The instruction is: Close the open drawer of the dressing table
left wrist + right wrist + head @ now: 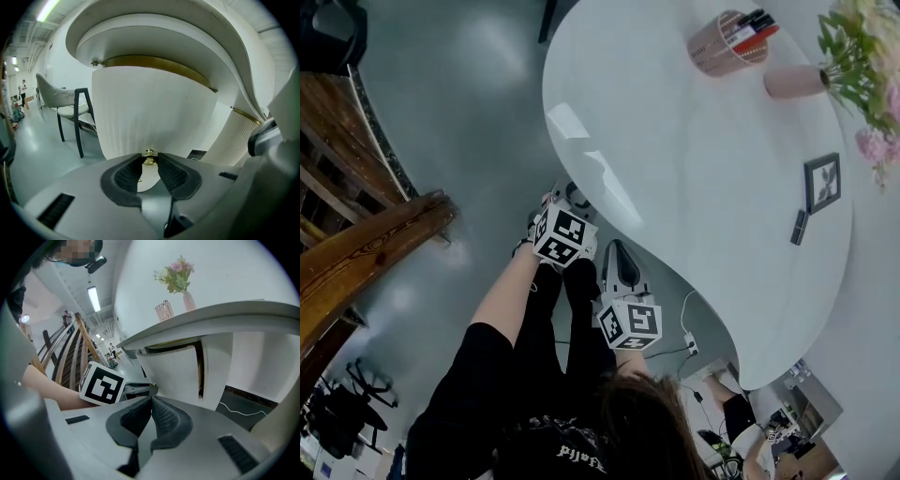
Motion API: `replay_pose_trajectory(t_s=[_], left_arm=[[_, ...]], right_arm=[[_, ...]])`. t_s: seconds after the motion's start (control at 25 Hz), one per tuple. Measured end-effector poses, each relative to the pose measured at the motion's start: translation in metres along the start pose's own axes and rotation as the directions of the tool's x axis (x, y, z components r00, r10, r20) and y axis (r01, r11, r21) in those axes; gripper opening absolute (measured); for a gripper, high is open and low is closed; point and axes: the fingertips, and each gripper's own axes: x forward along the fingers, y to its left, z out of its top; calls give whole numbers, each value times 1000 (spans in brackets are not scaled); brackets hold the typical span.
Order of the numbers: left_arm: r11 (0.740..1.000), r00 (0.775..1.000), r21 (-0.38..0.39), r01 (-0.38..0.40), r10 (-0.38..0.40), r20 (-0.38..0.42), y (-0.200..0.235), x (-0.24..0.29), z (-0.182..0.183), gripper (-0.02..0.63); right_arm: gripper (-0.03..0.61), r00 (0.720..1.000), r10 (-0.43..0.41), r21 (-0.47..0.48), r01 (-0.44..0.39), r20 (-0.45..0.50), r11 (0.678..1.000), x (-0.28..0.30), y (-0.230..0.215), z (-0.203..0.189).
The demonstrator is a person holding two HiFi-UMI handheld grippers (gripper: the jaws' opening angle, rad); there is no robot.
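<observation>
The white dressing table (694,169) fills the head view, and both grippers sit below its near edge. In the left gripper view the rounded white drawer front (150,112) stands close ahead. Its small brass knob (149,158) sits between the tips of my left gripper (149,161), with the pads closed against it. The right gripper view shows the same drawer (173,373) standing a little out from the cabinet, with a dark gap at its right side. My right gripper (151,401) is shut with nothing in it, just right of the left gripper's marker cube (101,384).
On the tabletop stand a pen holder (727,42), a pink vase with flowers (797,82), a small picture frame (822,183) and a dark block (800,227). A wooden stair rail (366,248) runs at the left. A chair (70,110) stands beyond the drawer. A white cable (686,333) lies on the floor.
</observation>
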Motion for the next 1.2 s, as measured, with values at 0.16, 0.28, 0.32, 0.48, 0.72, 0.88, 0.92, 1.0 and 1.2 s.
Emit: replay_pose_trajectory(t_s=[0.16, 0.28, 0.32, 0.48, 0.72, 0.88, 0.92, 1.0, 1.2], left_arm=[[1000, 1000, -8, -3, 3, 15, 1, 2, 3, 118], [1000, 1000, -4, -4, 4, 26, 2, 6, 8, 118], [1000, 1000, -4, -4, 4, 31, 2, 7, 9, 118], [1000, 999, -5, -4, 4, 50, 2, 15, 16, 118], [1000, 996, 3, 1, -1, 84, 0, 24, 24, 118], [1000, 993, 5, 4, -4, 117, 2, 24, 24, 118], [1000, 993, 5, 3, -3, 121, 3, 24, 25, 118], [1000, 992, 5, 3, -4, 128, 3, 25, 26, 118], [1000, 989, 9, 6, -7, 149, 4, 26, 27, 118]], right_arm=[[26, 1000, -17, 5, 17, 11, 1000, 3, -5, 3], [26, 1000, -26, 9, 26, 17, 1000, 4, -7, 5], [26, 999, -28, 10, 28, 19, 1000, 4, -7, 5], [26, 999, -29, 11, 29, 25, 1000, 7, -10, 8], [26, 999, -38, 4, 38, 27, 999, 7, -23, 11], [26, 999, -40, 1, 40, 27, 999, 14, -26, 8], [26, 999, -38, 0, 38, 25, 999, 16, -27, 8], [26, 999, -32, -5, 32, 17, 999, 17, -27, 5], [26, 999, -33, -3, 33, 7, 999, 19, -28, -2]])
